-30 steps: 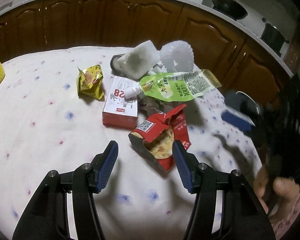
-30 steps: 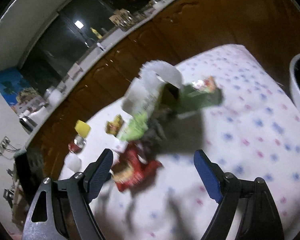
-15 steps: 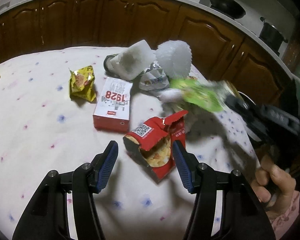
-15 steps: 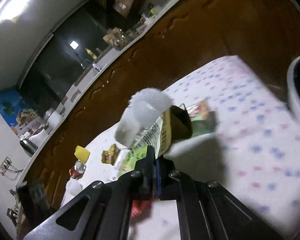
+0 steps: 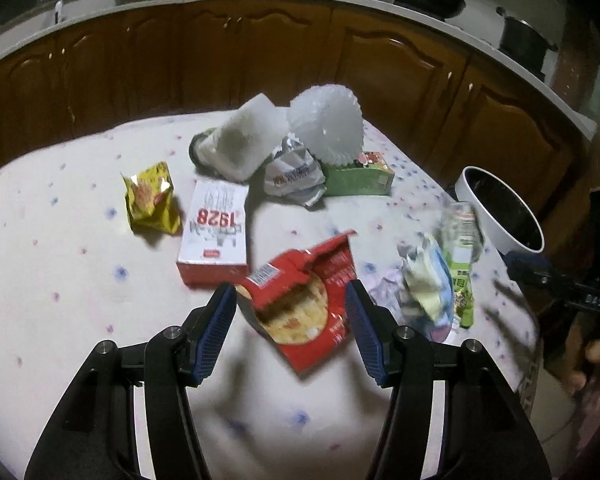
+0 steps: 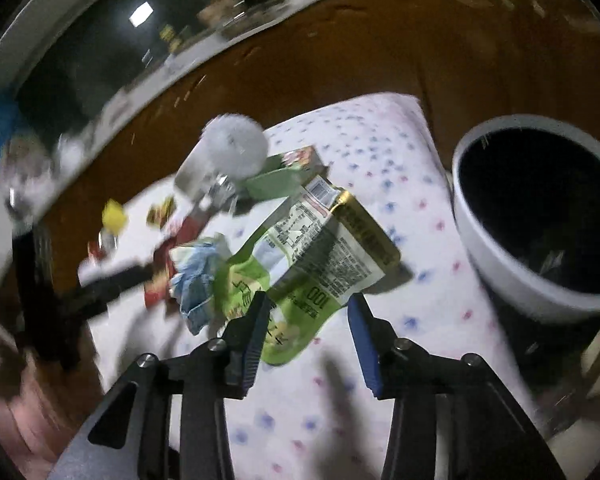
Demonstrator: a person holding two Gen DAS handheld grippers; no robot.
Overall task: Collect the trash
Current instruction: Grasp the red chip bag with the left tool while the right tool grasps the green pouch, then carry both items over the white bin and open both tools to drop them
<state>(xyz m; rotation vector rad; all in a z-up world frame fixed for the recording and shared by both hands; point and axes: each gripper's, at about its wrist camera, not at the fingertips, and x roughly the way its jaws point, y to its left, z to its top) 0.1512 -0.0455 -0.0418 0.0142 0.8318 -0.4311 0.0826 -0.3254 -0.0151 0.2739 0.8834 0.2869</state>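
My left tongs (image 5: 290, 330) stand apart, one blue pad either side of the torn red snack bag (image 5: 304, 304), which lies open-mouthed on the worktop (image 5: 80, 280); nothing clamped yet. My right tongs (image 6: 306, 334) are also apart, with the green drink pouch (image 6: 300, 264) lying between and just ahead of the pads; whether a pad touches it I cannot tell through the blur. The white bin (image 6: 536, 216) sits just beside the worktop's edge, mouth up, dark liner inside.

Step in hand, as I judge it: get the pouch into the bin; it lies on the cloth short of the rim. To do it well: close on the stiff seam of the pouch, not the slack middle; lift clear of the crumpled blue-white wrapper (image 6: 198, 276) touching it, or both come up; carry over the rim before opening.

Left side: bite the red bag at its folded wall, mouth kept upward so crumbs stay in; thin foil will slip if pinched at a corner.

Remaining further off: 1928 box (image 5: 216, 232), yellow wrapper (image 5: 152, 200), silver wrapper (image 5: 294, 176), green carton (image 5: 360, 178).
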